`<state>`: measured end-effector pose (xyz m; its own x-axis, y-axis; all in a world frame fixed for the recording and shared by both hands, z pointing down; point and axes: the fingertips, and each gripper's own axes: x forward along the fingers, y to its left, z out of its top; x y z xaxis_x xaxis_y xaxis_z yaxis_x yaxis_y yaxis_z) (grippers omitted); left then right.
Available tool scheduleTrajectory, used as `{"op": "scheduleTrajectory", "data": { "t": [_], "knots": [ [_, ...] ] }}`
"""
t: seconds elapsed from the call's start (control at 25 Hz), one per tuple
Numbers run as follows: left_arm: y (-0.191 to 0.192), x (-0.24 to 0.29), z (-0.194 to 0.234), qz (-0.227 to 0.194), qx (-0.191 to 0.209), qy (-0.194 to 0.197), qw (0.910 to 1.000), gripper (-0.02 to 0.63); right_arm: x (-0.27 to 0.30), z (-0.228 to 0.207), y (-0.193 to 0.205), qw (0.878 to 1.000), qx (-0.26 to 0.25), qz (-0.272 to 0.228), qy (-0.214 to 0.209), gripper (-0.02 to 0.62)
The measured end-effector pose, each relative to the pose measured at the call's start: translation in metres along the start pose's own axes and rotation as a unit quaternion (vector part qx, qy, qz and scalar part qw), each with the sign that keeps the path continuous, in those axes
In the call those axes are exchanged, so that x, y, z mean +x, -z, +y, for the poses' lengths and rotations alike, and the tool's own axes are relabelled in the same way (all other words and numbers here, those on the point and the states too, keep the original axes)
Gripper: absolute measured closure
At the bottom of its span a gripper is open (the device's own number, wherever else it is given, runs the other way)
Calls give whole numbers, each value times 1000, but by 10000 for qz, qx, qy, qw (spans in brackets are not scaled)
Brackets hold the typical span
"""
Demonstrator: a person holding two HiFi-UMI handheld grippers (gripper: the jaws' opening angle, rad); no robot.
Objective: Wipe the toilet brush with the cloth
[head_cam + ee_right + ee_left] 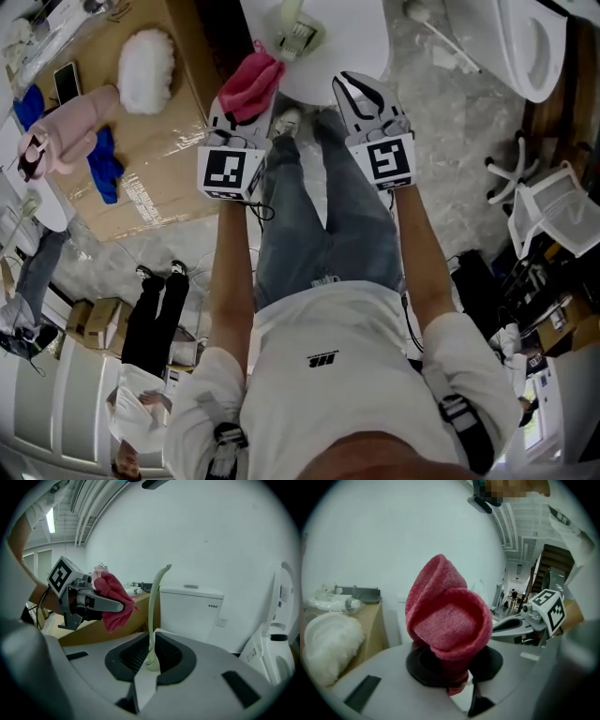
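Jaws clamp the cloth [447,620] in your left gripper [457,677] and the brush [153,606] in your right gripper [151,660]; wiping looks unstarted, so swing the cloth in from ten o'clock.

The person wears a white short-sleeved T-shirt [328,394] with a small dark logo [322,357] on the chest, and blue jeans [305,234]. Dark straps [457,412] with pale buckles cross near the sleeves [208,389]. The left gripper [457,672] and the right gripper [364,92] have pale grey shells, and their fingers [126,656] are lined with black ribbed pads. Each carries a white cube [231,172] printed with black square markers. A thin dark cable [263,210] runs beside the left cube.
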<state>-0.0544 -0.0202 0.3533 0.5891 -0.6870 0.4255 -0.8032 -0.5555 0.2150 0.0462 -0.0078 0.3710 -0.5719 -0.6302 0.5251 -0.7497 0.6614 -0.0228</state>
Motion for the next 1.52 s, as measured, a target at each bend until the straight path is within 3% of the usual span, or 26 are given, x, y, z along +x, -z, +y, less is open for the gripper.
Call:
{"op": "scheduleTrajectory", "data": {
  "t": [0.44, 0.68, 0.96, 1.52],
  "knots": [
    [51, 36, 14, 115, -117, -168, 9997, 509, 64, -6, 58, 9988, -271, 263, -308, 552],
    [66, 54, 17, 64, -107, -221, 9997, 495, 96, -16, 79, 9954, -695, 479, -447, 532],
    [80, 71, 19, 5, -149, -230, 9996, 483, 123, -16, 90, 9918, -960, 578, -622, 511],
    [102, 101, 22, 227, 213, -38, 9995, 451, 159, -7, 107, 9814, -1472, 703, -1010, 488]
  ]
}}
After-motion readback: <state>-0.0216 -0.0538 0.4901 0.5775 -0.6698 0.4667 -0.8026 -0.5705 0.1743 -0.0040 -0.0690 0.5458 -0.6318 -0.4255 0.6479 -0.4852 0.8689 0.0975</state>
